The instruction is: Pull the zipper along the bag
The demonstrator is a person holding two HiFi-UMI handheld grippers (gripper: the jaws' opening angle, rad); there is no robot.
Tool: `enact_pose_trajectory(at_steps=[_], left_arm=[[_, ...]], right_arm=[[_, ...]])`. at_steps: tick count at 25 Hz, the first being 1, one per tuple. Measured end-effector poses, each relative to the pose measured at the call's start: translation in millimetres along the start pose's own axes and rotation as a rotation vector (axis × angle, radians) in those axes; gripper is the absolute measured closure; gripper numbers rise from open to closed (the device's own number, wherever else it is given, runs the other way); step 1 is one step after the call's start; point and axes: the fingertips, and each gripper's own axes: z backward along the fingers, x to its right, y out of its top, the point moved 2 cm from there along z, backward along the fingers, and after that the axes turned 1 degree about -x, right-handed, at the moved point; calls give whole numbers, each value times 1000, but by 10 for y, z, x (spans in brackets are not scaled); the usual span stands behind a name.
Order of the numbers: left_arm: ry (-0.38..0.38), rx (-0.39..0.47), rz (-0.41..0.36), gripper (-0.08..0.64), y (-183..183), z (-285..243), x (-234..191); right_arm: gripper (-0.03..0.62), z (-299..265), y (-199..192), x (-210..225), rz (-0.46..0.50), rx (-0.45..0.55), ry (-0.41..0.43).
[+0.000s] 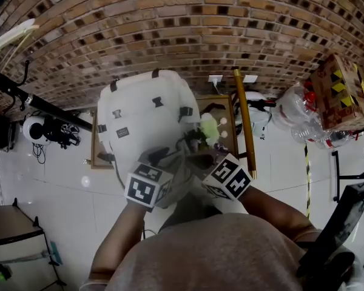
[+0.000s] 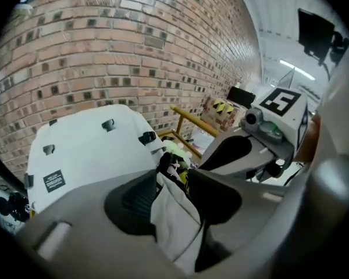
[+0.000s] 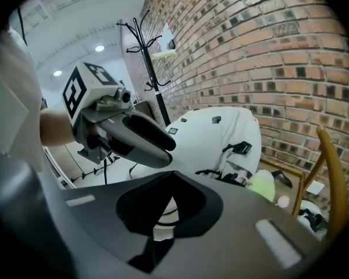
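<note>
A white backpack (image 1: 145,117) lies on a low wooden frame (image 1: 229,111) against the brick wall. Its near edge is open, and a grey-white flap (image 2: 174,220) of it hangs between the jaws of my left gripper (image 2: 174,196). Those jaws stand apart and do not press the flap. In the head view my left gripper (image 1: 164,162) and my right gripper (image 1: 200,161) sit side by side at that near edge. My right gripper (image 3: 163,214) looks shut, with only a sliver of white below the pads. The zipper pull is hidden. The backpack (image 3: 215,135) fills the middle of the right gripper view.
A pale green soft toy (image 1: 209,126) pokes out beside the bag. A yellow pole (image 1: 246,120) leans at the frame's right. Further right are a clear bag of bottles (image 1: 297,117) and a cardboard box (image 1: 343,93). A black stand (image 1: 36,105) and gear (image 1: 48,129) are left.
</note>
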Motion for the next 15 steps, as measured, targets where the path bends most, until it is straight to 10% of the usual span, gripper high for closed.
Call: enact_pose_trajectory(at_steps=[15], left_arm=[[-24,-222,27,416,-256,-865,-388]], right_arm=[[594,-637,-472,182,-81,-125,29]])
